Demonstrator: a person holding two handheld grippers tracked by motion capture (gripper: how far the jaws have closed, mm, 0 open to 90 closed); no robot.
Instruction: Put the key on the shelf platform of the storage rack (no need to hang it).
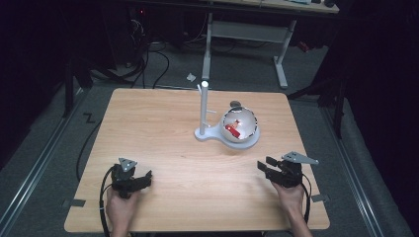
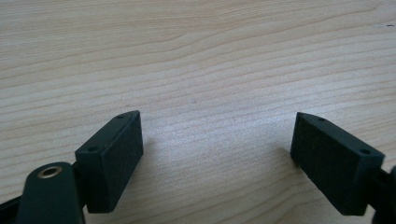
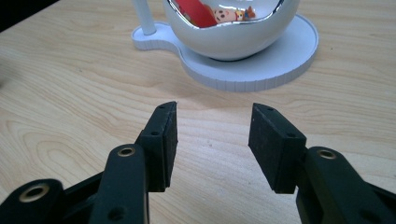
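The right gripper (image 1: 263,168) hovers low over the wooden table (image 1: 168,123) with its jaws apart and nothing between them, pointed at the white globe (image 1: 240,126) nearby. That globe sits on a white stand (image 1: 217,136) near the table's middle, a thin white post (image 1: 203,106) rising beside it. The left gripper (image 1: 146,178) rests at the near left, jaws wide apart over bare wood.

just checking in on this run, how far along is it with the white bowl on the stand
Barely begun. Done: nothing, the white bowl sits untouched on its stand base. In hand: the right claw faces the bowl, open and empty; the left claw is open over bare table. Left: reaching and gripping.
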